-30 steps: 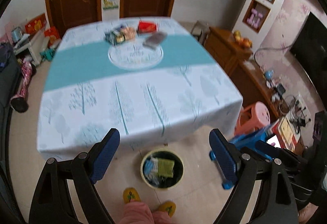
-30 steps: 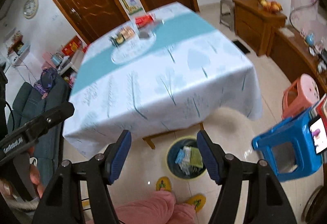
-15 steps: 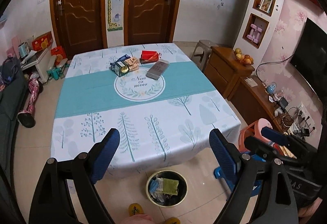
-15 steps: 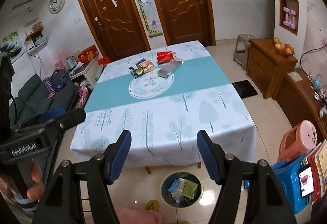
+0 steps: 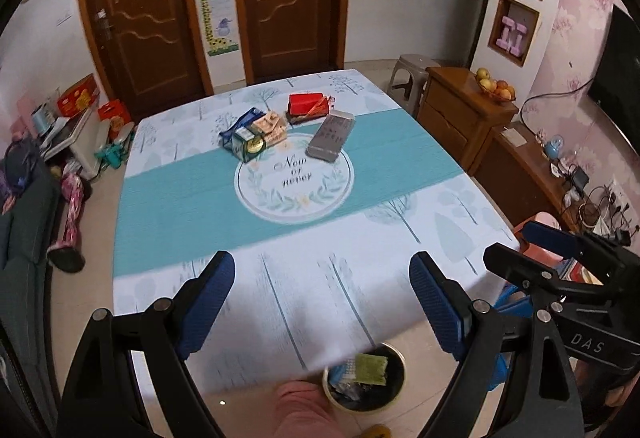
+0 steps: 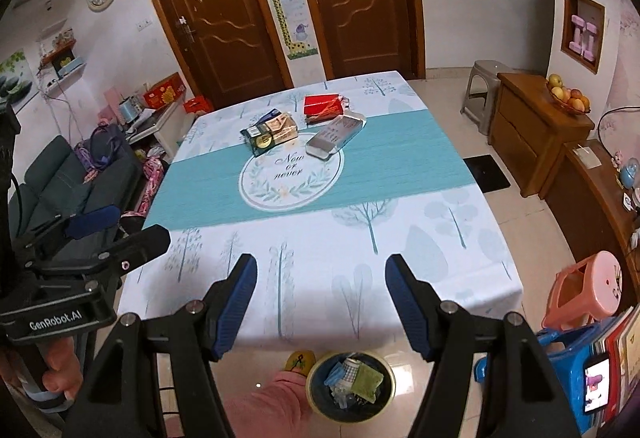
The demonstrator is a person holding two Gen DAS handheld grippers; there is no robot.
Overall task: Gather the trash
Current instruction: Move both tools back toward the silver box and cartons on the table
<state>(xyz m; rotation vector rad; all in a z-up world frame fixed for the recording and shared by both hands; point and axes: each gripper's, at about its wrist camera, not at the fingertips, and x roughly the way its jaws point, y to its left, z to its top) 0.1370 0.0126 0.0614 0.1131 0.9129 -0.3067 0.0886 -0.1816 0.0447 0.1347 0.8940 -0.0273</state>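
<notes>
Your left gripper (image 5: 322, 302) hangs over the near edge of the white-and-teal tree-printed tablecloth (image 5: 280, 214), jaws spread wide with nothing between them; your right gripper (image 6: 321, 304) does the same, jaws well apart and empty. Far across the cloth, from left to right, lie three clusters of trash: a heap of small green, blue and beige packets (image 6: 271, 132); one red flat box (image 6: 321, 105); one grey oblong pack (image 6: 335, 132) just beside it, overlapping the round printed motif. One round yellow-rimmed waste bin (image 6: 352, 384) stands on the floor below the table edge, already holding crumpled wrappers.
</notes>
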